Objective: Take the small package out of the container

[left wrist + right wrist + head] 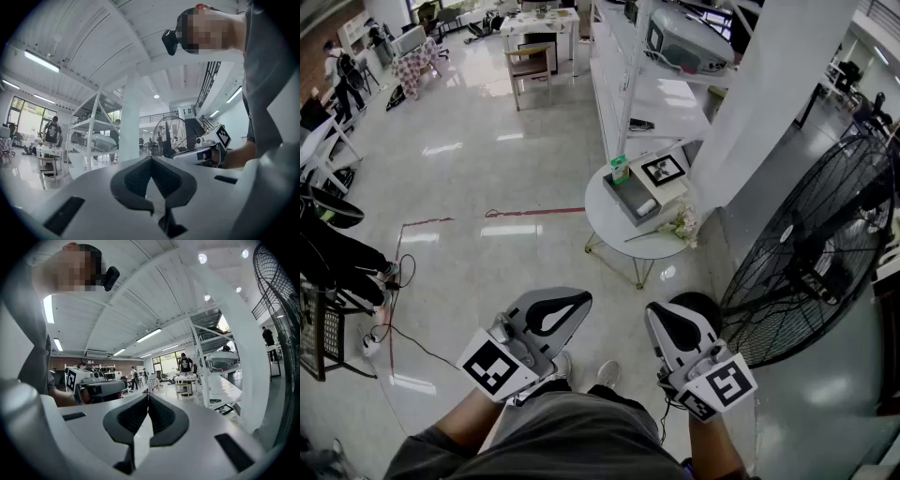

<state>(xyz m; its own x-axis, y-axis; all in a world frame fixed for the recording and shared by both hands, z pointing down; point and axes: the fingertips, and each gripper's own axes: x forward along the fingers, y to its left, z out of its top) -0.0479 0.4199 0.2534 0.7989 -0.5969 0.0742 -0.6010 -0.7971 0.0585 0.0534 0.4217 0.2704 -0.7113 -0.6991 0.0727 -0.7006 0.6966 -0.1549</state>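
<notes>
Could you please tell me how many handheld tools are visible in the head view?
2. The left tool sits lower left of centre, the right tool lower right, both shut and empty, short of the round table. None seems hidden.

Two grippers (572, 305) (666, 319), one round table (614, 236); one grey container (622, 199), one fan (825, 253)

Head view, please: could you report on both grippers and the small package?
Left gripper shut, empty, short of the table. Right gripper the same. Small package upright at the container's far end, untouched. Fan beside the table.
</notes>
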